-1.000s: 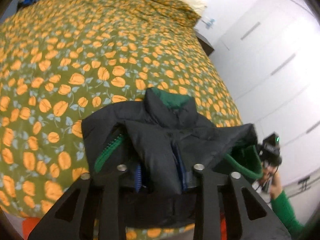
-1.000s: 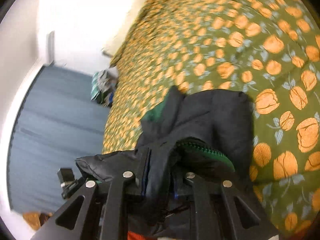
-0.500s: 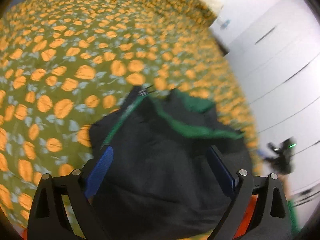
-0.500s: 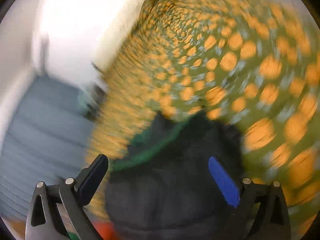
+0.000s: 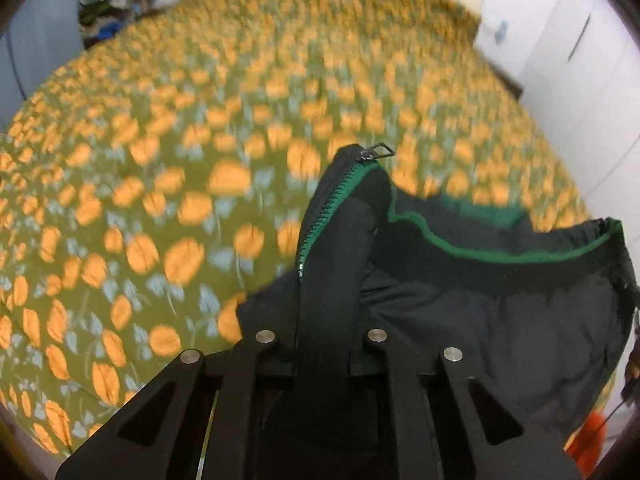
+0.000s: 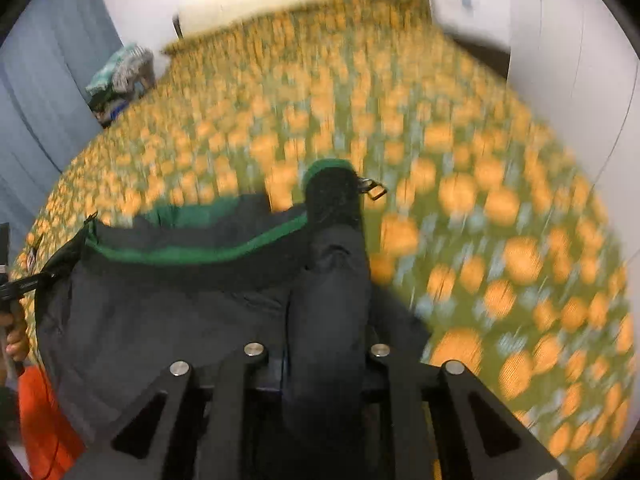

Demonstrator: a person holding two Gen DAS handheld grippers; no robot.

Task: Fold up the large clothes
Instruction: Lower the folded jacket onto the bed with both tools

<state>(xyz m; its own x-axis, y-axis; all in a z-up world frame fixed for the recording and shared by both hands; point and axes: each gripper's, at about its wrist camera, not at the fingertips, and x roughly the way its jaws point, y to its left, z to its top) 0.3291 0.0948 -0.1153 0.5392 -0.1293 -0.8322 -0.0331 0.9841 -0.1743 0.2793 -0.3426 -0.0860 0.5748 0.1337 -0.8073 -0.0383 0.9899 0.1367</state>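
A black padded jacket (image 5: 500, 320) with green lining and a green zipper (image 5: 332, 196) hangs over the near edge of the bed. In the left wrist view my left gripper (image 5: 322, 342) has its jaws closing on a bunched fold of the zipper edge, which fills the gap between them. In the right wrist view my right gripper (image 6: 322, 354) is closing the same way on the jacket (image 6: 180, 300) at its other front edge, below a metal zipper pull (image 6: 374, 190). The green-trimmed collar stretches between the two grippers. The pads are hidden by fabric.
The bed cover (image 5: 160, 160) is olive with orange flowers and fills most of both views. A pile of clothes (image 6: 120, 76) lies by its far left corner, beside grey curtains (image 6: 40, 100). White wardrobe doors (image 5: 592, 60) stand on the right. A hand (image 6: 16, 340) shows at the left edge.
Both grippers let go of the bundled jacket, stood wide open half a second ago, then closed on its two front edges. The jacket now spreads between them.
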